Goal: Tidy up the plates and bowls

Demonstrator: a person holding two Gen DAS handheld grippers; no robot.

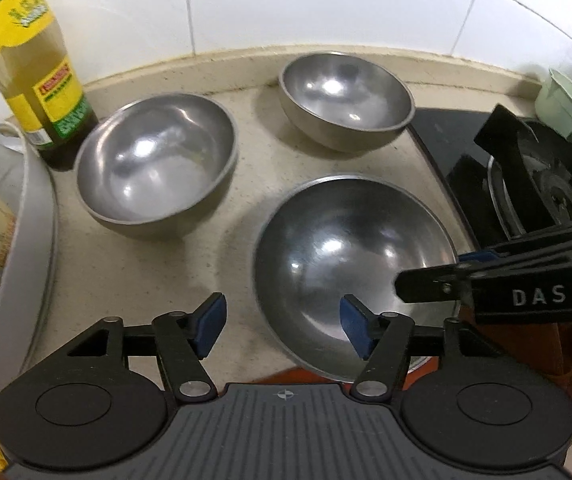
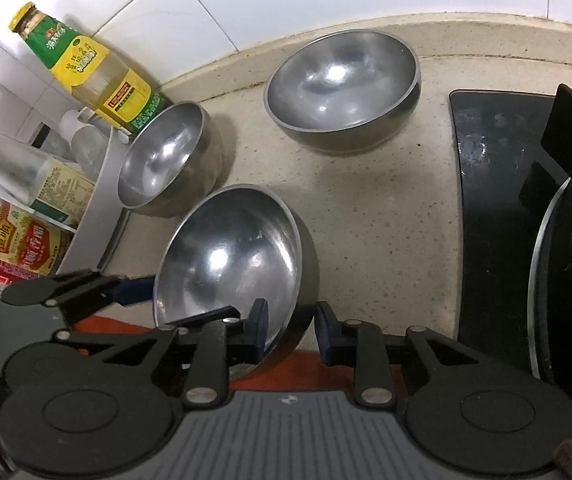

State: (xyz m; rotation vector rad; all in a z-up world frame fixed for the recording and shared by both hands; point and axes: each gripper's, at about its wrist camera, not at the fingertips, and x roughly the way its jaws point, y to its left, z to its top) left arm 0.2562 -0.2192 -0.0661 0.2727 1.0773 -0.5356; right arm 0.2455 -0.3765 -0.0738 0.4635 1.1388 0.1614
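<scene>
Three steel bowls stand upright on the speckled worktop, all empty, mouths up. The near bowl sits at the worktop's front edge; the left bowl stands beside a bottle of yellow liquid, and the far bowl is by the tiled wall. Being round, none shows a long axis. The left tool stands partly open astride the near bowl's left rim, its pads apart from the steel. The right tool is narrow, its pads either side of that bowl's right rim, gripping it. A white rack at the left holds bottles and jars. A stove lies right.
</scene>
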